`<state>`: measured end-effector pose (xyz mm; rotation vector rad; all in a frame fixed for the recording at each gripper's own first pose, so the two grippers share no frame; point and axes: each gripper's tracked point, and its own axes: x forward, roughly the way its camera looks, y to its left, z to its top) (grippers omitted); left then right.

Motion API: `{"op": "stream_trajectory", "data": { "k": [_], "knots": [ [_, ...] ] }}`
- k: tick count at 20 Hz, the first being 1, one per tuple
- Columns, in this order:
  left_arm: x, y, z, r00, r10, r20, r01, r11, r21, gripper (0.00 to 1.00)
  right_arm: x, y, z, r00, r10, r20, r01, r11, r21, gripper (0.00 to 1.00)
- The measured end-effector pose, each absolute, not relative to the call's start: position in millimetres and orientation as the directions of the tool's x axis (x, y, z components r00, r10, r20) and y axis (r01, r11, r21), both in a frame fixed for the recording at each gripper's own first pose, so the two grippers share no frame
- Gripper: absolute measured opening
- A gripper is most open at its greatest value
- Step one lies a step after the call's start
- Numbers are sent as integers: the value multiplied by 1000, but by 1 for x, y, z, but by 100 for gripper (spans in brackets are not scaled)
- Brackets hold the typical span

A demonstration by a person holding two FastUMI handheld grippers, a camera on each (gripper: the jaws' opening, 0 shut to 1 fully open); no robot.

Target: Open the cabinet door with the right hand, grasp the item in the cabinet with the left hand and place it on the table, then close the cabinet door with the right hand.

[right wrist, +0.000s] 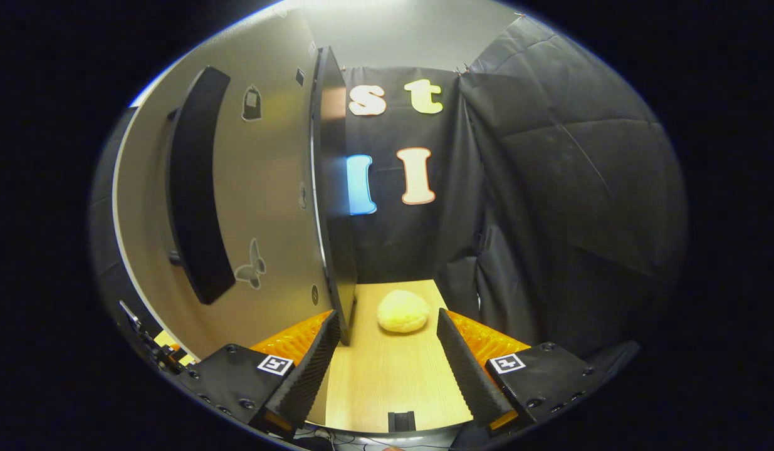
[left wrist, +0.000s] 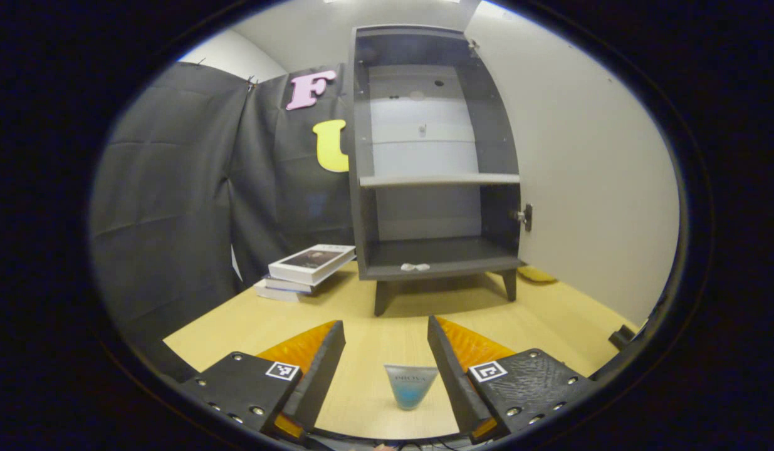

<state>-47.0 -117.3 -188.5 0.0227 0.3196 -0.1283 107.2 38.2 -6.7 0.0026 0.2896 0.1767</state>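
Observation:
The dark grey cabinet stands on the wooden table with its door swung wide open to the right. A small translucent pouch with blue at its lower end sits on the table between the fingers of my left gripper, which is open; the pouch is nearer the right-hand finger. A small white scrap lies on the cabinet's bottom shelf. My right gripper is open, with the door's edge just above its left fingertip. The door's long dark handle shows on the outer face.
A stack of books lies left of the cabinet. A round yellow lump rests on the table beyond the door's edge, in front of the right gripper. Black cloth walls close in on both sides.

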Motion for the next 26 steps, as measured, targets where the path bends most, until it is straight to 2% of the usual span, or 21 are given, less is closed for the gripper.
{"op": "stream_trajectory", "data": {
  "k": [2,3,5,6,7,8,9,11,13,14,15,19,26],
  "knots": [
    [-45,-108,-146,956,-118,-269,127,992,15,80,108,42,5,949,194,-250,-186,981,54,98],
    [-44,-104,-127,962,-115,-249,123,992,18,80,108,42,12,951,203,-235,-191,979,71,93],
    [-42,-94,-99,968,-102,-227,107,994,9,83,107,41,29,956,209,-205,-191,976,105,93],
    [-40,-88,-88,970,-87,-226,91,996,4,80,108,40,35,958,212,-194,-191,974,121,98],
    [-40,-80,-78,972,-71,-226,74,997,3,80,109,39,44,961,214,-177,-191,972,136,98],
    [-38,-73,-68,972,-57,-227,59,998,2,83,109,39,53,964,214,-160,-191,971,146,93],
    [-35,-67,-59,973,-49,-224,49,999,-2,83,109,40,60,965,215,-151,-193,970,149,98],
    [-27,-55,-46,975,-35,-221,36,999,-1,80,108,44,69,968,207,-144,-190,974,126,98],
    [-17,-41,-40,975,-29,-222,35,999,22,80,107,50,76,973,192,-132,-181,979,90,98],
    [-10,-38,-38,976,-33,-216,40,999,30,80,103,49,78,977,170,-128,-163,985,65,92],
    [-5,-32,-35,978,-37,-203,45,998,33,83,103,48,80,982,143,-121,-139,989,41,97],
    [14,-13,-46,976,-60,-208,62,998,3,80,93,57,80,987,74,-141,-72,997,20,97],
    [40,26,-64,969,-86,-230,85,996,-15,83,80,117,79,981,104,-164,-106,994,1,96]
  ]
}}
